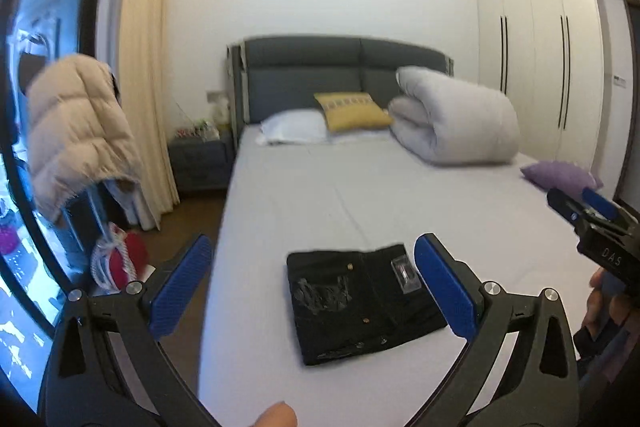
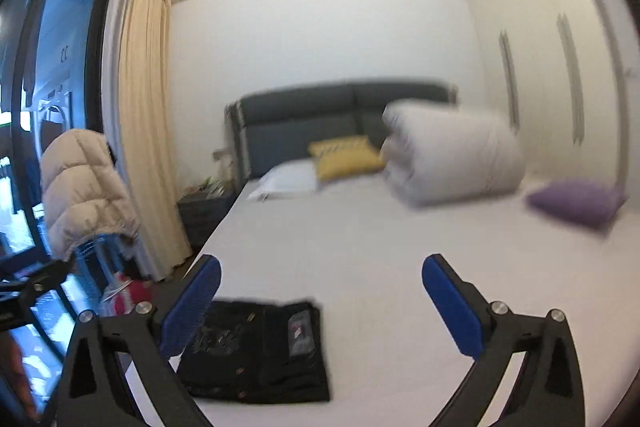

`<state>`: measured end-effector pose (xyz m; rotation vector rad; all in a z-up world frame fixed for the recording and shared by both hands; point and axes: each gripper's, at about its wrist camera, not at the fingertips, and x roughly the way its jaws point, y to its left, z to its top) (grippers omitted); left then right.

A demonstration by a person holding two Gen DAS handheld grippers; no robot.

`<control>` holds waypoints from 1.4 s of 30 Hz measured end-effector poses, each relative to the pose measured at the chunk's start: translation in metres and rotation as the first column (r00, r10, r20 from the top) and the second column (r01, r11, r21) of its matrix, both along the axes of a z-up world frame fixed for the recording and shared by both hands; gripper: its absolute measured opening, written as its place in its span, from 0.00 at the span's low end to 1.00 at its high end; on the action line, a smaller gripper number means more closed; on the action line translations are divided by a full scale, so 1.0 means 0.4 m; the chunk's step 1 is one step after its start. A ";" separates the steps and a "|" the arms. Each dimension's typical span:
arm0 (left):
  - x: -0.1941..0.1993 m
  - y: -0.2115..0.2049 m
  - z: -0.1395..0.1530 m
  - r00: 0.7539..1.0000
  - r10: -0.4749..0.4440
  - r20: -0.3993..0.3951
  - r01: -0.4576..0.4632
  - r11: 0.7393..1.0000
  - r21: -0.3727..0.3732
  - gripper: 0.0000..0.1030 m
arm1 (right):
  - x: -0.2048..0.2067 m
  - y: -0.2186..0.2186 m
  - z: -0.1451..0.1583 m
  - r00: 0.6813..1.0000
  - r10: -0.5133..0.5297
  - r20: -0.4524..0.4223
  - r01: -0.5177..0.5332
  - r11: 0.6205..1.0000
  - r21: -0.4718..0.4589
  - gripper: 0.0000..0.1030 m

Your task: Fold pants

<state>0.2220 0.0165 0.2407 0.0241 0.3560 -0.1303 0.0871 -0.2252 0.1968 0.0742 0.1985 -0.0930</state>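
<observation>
Both jaws wide, nothing held: left gripper [image 1: 312, 285], right gripper [image 2: 322, 303]. Black pants [image 1: 362, 301] folded flat on the grey bed [image 1: 304, 195], 6 o'clock near the foot edge. Rolled duvet [image 1: 452, 119] 1 o'clock, yellow cushion [image 1: 352, 109] 12, window [image 1: 44, 27] 9.

- Left gripper [image 1: 312, 281]: blue pads spread wide, nothing between them, held above the bed.
- Pants [image 1: 362, 303]: black, folded into a compact rectangle, flat on the bed [image 1: 320, 195] near its foot.
- Right gripper [image 1: 580, 205]: at the right edge, only partly in view.
- Duvet [image 1: 456, 119]: rolled, beside a yellow cushion [image 1: 352, 110] and a white pillow [image 1: 294, 127].
- Purple cushion [image 1: 562, 175]: right bed edge.
- Jacket [image 1: 78, 131]: puffy, beige, hung at left.
</observation>
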 end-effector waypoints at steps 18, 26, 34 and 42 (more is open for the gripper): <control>-0.275 0.038 0.150 0.986 0.137 -0.099 -0.134 0.990 0.036 1.00 | -0.186 0.071 0.176 0.999 0.015 -0.039 -0.015 1.000 0.001 1.00; -0.175 -0.012 0.050 0.964 0.143 -0.224 -0.134 0.989 0.058 1.00 | -0.122 0.102 0.104 0.979 -0.015 -0.204 0.010 1.000 -0.024 1.00; -0.077 -0.030 -0.033 0.940 0.147 -0.307 -0.135 0.989 0.062 1.00 | -0.095 0.129 0.062 0.963 0.000 -0.270 -0.011 0.999 -0.039 1.00; -0.033 -0.032 -0.067 0.929 0.150 -0.339 -0.136 0.989 0.063 1.00 | -0.085 0.136 0.047 0.955 0.010 -0.295 -0.024 0.999 -0.044 1.00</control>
